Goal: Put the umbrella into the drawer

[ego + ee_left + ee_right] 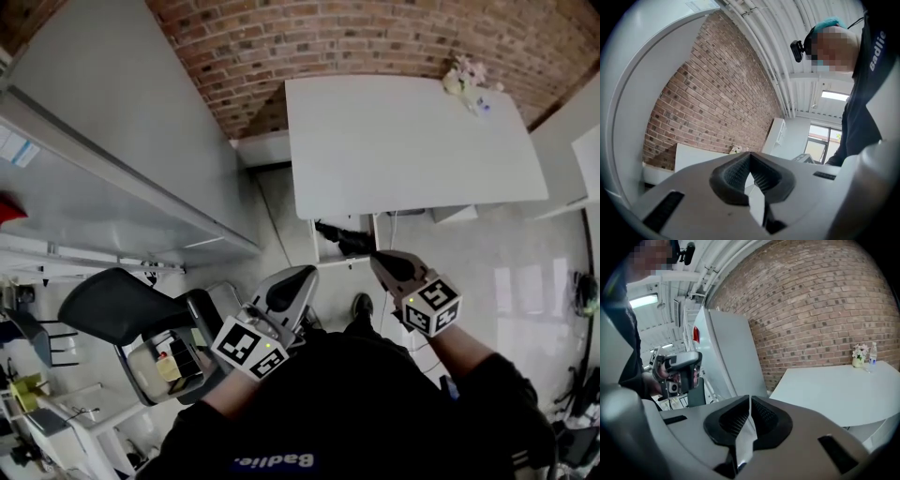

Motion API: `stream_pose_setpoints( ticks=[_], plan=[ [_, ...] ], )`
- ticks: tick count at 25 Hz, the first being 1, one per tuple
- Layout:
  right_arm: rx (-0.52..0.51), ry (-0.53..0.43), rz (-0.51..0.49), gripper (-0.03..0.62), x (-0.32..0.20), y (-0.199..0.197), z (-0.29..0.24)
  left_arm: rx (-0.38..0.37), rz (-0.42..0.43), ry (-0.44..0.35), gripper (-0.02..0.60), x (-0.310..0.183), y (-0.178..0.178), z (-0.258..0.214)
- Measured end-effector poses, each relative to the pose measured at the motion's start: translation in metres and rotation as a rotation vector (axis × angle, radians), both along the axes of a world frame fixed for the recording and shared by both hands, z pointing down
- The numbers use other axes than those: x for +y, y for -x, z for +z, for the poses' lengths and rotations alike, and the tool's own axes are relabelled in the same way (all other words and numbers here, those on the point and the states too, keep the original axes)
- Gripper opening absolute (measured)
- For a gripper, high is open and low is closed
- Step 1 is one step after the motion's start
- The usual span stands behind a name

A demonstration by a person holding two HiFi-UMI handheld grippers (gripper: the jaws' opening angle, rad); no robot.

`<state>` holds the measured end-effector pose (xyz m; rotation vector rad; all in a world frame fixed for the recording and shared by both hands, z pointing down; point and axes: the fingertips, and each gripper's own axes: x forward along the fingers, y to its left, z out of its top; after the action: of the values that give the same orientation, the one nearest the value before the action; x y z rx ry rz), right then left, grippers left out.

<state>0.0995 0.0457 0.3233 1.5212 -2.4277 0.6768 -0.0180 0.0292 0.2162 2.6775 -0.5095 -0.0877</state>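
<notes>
In the head view the left tongs [302, 274] and right tongs [378, 257] hung near the body. A dark shape [339, 239] under the white table [412, 141] was perhaps the umbrella in the drawer, so confirming that seemed wise. The left gripper view showed its tongs pressed together on nothing. The right gripper view showed the same.

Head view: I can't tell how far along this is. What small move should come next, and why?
Probably scan the room for the umbrella: the left gripper and right gripper both have jaws shut on nothing, and no umbrella clearly shows around the white table.
</notes>
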Motion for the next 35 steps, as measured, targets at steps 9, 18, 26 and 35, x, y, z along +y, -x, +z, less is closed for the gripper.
stream_pose_setpoints(
  ticks=[9,18,26,35],
  plan=[
    [-0.028,-0.145,-0.027,0.029,0.012,0.004,-0.069,0.004,0.043,-0.024,-0.003,0.002,-0.018,-0.015],
    [-0.058,-0.166,-0.019,0.029,0.014,-0.006,-0.079,-0.004,0.075,-0.041,-0.003,0.001,-0.039,-0.021],
    [-0.049,-0.189,-0.027,0.029,0.014,-0.002,-0.084,-0.009,0.072,-0.042,-0.003,0.003,-0.037,-0.020],
    [-0.041,-0.192,-0.020,0.029,0.020,-0.003,-0.084,-0.004,0.067,-0.046,-0.003,0.010,-0.033,-0.020]
  ],
)
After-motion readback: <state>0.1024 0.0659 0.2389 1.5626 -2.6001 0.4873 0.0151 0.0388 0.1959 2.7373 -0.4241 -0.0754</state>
